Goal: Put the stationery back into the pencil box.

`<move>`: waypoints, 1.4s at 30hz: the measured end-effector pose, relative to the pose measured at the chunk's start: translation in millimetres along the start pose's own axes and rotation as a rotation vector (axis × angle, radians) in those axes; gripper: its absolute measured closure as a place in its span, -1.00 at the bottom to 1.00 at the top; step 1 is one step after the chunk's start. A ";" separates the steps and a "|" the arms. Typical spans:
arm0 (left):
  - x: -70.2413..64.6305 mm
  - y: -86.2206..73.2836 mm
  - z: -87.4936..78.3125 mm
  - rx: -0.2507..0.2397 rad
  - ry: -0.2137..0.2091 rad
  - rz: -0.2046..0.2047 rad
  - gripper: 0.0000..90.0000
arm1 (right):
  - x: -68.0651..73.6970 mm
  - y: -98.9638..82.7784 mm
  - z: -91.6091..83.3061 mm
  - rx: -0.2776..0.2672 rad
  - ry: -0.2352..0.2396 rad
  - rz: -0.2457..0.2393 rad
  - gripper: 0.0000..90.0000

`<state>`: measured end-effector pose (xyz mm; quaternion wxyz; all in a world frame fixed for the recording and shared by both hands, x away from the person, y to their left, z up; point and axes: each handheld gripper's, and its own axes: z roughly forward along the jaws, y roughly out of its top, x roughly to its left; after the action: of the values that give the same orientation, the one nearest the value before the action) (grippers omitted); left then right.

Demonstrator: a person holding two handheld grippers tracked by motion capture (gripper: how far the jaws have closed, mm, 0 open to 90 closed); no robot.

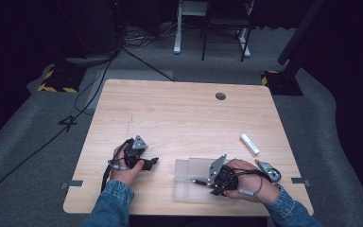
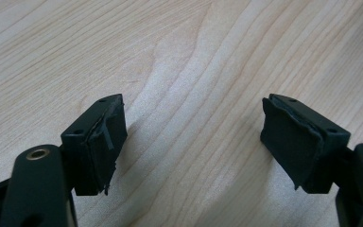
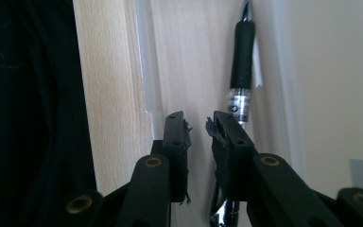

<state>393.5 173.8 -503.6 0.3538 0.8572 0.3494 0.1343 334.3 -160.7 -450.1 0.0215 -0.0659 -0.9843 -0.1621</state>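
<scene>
While your left gripper [image 2: 194, 142] rests wide open and empty, your right gripper [image 3: 199, 127], fingers nearly closed with nothing between them, sits beside the pen [image 3: 242, 71] lying in the clear tray [image 1: 189, 168] at lower centre, so the grasp remains.

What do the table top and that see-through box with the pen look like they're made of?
Pale wood-grain table top: wood or wood-look laminate, matte, with visible grain lines. Clear shallow box: likely plastic, since the table shows through it. Black pen: seemingly plastic, with a rubbery-looking grip.
</scene>
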 end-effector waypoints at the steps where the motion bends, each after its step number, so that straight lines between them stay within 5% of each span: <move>1: 0.0 0.0 0.0 0.000 0.000 0.000 -0.49 | 0.4 0.0 2.5 0.010 0.003 0.001 0.66; 7: 0.0 0.0 0.0 0.000 0.000 0.000 -0.49 | -0.4 -0.1 11.1 0.026 0.011 -0.012 0.48; 13: 0.0 0.0 0.0 0.000 -0.001 0.000 -0.49 | -2.0 -1.2 13.8 0.029 -0.032 -0.047 0.21; 18: 0.0 0.0 0.1 0.000 -0.001 0.000 -0.49 | -2.1 -1.2 14.1 0.035 -0.045 -0.065 0.20; 32: 0.0 0.0 0.0 0.000 -0.001 0.000 -0.49 | -5.3 -6.1 -7.2 -0.052 -0.034 -0.003 0.18; 42: 1.8 1.2 1.0 0.004 -0.010 0.011 -0.51 | -12.0 -21.0 -33.8 -0.129 -0.096 0.074 0.10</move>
<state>395.9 173.9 -503.5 0.3532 0.8604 0.3432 0.1313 344.1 -192.8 -425.5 -0.0241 -0.1111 -0.9687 -0.2208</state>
